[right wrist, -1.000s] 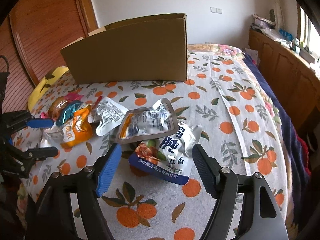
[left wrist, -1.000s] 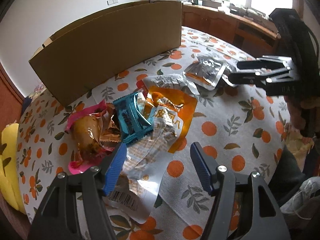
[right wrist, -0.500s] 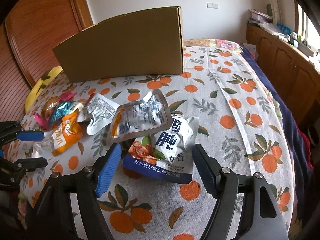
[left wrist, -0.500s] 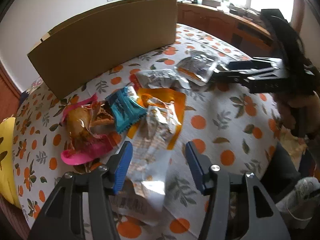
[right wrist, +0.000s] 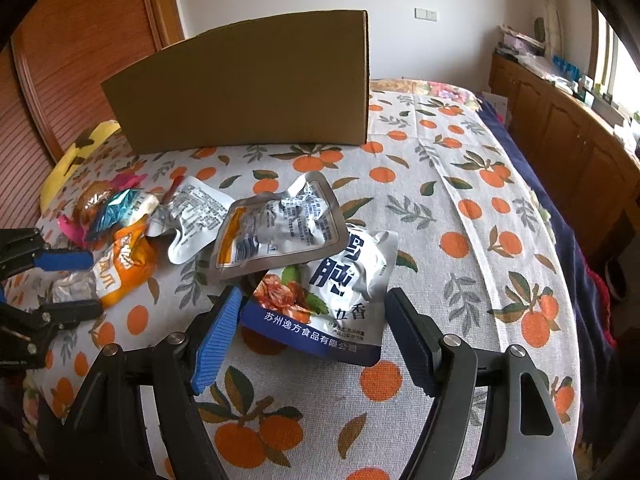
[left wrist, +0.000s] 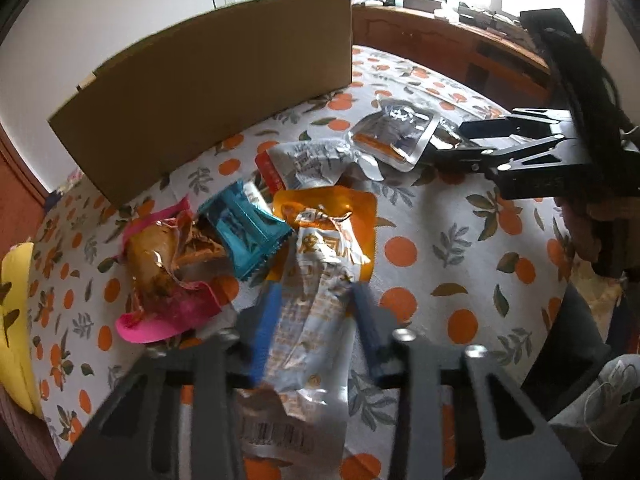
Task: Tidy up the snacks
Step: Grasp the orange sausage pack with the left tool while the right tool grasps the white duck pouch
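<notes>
Orange-print tablecloth [right wrist: 460,208], snacks loose before tall brown cardboard box [right wrist: 248,84] | left gripper [left wrist: 316,320] just closed, pinching orange-and-silver foil pouch [left wrist: 320,280] for boxing | right gripper [right wrist: 312,332] spread, straddling white-and-blue pouch [right wrist: 340,292] nearer than box

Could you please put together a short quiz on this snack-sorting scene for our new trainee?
1. True or false: the left gripper has its jaws shut on the orange and white snack pouch.
2. Which packet lies between the right gripper's open jaws? A) the teal packet B) the white and blue pouch C) the pink packet
3. Fill in: behind the snacks on the orange-print tablecloth stands a brown ______ box.

Key: 1 true; 2 B; 3 cardboard.
</notes>
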{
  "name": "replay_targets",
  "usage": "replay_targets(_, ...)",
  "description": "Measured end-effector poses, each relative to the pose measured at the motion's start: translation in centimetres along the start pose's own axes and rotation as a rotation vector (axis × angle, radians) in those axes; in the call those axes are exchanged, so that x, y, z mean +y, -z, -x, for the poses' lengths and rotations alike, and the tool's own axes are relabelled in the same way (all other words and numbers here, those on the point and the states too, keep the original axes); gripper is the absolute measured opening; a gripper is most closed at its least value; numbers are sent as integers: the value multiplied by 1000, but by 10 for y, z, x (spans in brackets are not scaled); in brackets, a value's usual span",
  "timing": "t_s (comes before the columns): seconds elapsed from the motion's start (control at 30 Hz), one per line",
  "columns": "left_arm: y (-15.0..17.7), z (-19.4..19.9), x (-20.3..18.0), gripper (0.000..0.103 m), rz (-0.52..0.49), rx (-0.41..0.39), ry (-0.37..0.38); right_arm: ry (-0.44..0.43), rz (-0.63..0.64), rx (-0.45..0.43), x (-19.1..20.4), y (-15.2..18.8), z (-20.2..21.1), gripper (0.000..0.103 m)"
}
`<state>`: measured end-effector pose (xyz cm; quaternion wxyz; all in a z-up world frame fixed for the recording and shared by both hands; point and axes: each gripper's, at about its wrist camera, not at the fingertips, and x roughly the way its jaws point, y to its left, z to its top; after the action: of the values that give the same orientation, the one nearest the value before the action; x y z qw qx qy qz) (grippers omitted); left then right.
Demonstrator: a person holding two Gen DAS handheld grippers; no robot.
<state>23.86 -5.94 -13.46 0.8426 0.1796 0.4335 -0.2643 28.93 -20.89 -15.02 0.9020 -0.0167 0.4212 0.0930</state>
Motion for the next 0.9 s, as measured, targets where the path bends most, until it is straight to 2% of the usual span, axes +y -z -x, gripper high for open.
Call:
replay_targets(0.13, 4, 7, -1, 13, 5, -10, 26, 3, 3, 1, 0, 0, 0, 75)
replay_targets(0.23, 6, 9, 0, 14, 27, -15, 34, 11, 10, 4, 1, 0, -1, 75)
replay_targets(0.4, 12, 5, 8, 41, 55, 11, 39, 28, 24, 9, 4, 0, -3, 75)
replay_targets(0.53, 15, 1, 12, 47, 53, 12, 56, 30, 26, 10, 6, 0, -3, 75)
replay_targets(0.6, 14, -4, 9, 56, 23, 36, 62, 31, 27, 10, 6, 0, -4, 75)
replay_targets(0.67, 10, -7, 7, 59, 5, 39, 73, 30, 27, 11, 6, 0, -4, 75)
replay_targets(0.9, -15, -21, -4, 61, 3, 51, 75, 28, 27, 10, 6, 1, -4, 75)
